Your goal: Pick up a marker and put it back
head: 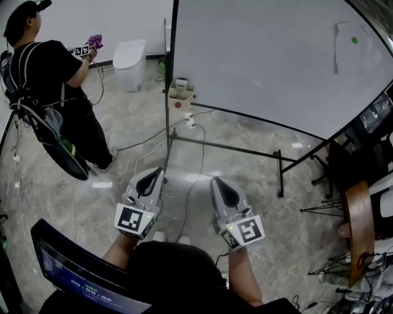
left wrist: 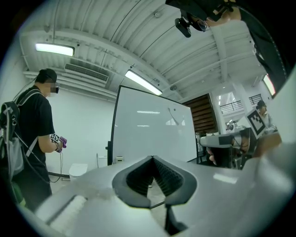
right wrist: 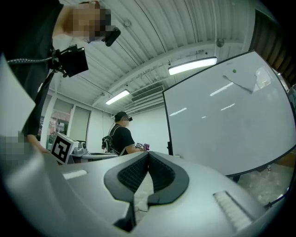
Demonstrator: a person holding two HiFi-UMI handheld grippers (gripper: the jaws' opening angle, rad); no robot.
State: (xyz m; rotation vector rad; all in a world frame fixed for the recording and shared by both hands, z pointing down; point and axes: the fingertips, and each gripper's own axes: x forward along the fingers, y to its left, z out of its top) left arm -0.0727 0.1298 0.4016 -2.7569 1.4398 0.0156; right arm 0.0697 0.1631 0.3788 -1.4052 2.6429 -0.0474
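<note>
Two grippers (head: 161,172) (head: 215,181), one whiteboard (head: 264,61), one bystander (head: 55,80)

Floor (head: 123,165): grey marble-pattern tile, cables (head: 144,142) lying loose. Wall (head: 110,18): white. Whiteboard (head: 264,55) on a black stand. Ceiling (left wrist: 138,41): ribbed, white, with lit tube lamps (left wrist: 54,49). Brown slatted panel (left wrist: 202,115) beside the whiteboard.

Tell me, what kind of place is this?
Probably an indoor lab or office workspace: a big freestanding whiteboard, a computer monitor and a ceiling strip light overhead.
</note>
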